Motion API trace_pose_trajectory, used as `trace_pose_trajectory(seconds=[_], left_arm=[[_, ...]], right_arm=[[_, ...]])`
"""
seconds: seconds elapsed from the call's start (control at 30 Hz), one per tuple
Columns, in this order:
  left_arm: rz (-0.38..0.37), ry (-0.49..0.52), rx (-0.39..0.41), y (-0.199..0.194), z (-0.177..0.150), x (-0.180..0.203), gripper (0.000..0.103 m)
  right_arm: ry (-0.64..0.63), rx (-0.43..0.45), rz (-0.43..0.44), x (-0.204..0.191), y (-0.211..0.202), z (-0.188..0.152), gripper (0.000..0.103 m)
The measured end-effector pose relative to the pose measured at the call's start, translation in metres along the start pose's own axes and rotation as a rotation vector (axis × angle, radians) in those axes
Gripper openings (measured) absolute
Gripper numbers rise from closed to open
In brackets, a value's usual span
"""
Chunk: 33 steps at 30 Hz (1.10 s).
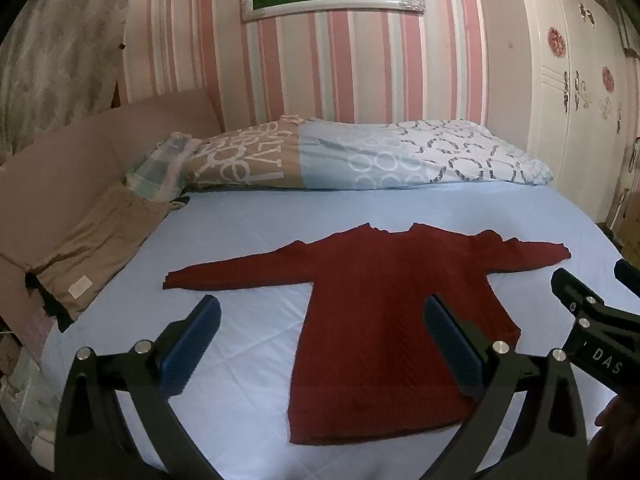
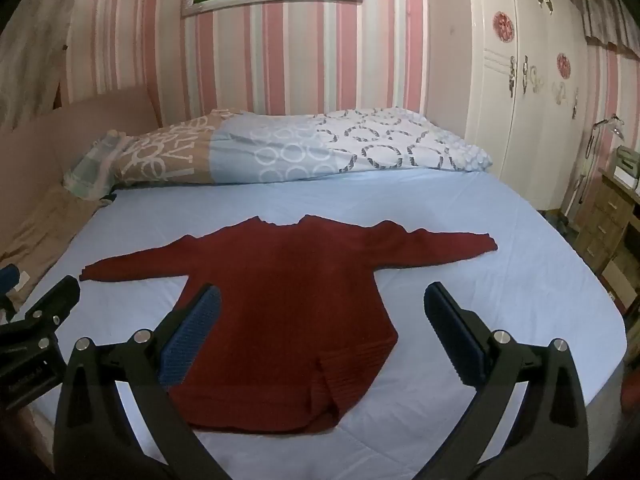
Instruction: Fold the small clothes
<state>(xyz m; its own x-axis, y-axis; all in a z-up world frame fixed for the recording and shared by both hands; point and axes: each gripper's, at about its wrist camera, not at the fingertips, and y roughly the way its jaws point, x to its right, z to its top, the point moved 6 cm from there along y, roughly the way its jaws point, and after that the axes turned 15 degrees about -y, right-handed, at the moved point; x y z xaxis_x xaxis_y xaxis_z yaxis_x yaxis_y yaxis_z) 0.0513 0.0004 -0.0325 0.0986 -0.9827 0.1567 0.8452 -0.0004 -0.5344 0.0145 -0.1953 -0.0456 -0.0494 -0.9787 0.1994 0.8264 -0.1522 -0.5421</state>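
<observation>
Hovering above the near edge of the bed (image 1: 248,220), both tools hang with nothing held: the left gripper (image 1: 322,344) has its jaws spread wide, and the right gripper (image 2: 322,340) is spread just as wide. A dark red sweater (image 1: 384,312) lies flat on the sheet just ahead of and below both, neck away from them, sleeves stretched out to either side. From the left gripper, the hem sits near below and slightly right, and the left sleeve (image 1: 240,268) reaches out ahead to the left; from the right gripper, the right sleeve (image 2: 436,244) runs ahead to the right. No fold appears to be started yet.

A sensible first step would be bringing a sleeve across the body. To do that well, each gripper should come down onto a cuff or shoulder edge, pinch only the top layers of knit without catching the sheet, lift low, and carry the sleeve straight across so the body stays flat. The hem looks slightly rumpled near the right gripper; smoothing it first would help.
</observation>
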Motion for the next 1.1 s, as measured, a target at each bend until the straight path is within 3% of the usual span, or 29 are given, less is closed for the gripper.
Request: trace_pose_trajectory(seconds=[1.1], left_arm=[[0.006,0.003,0.003,0.004,-0.01,0.003,0.101]], right_arm=[[-0.025,0.001,-0.02,0.007,-0.009,0.002,0.1]])
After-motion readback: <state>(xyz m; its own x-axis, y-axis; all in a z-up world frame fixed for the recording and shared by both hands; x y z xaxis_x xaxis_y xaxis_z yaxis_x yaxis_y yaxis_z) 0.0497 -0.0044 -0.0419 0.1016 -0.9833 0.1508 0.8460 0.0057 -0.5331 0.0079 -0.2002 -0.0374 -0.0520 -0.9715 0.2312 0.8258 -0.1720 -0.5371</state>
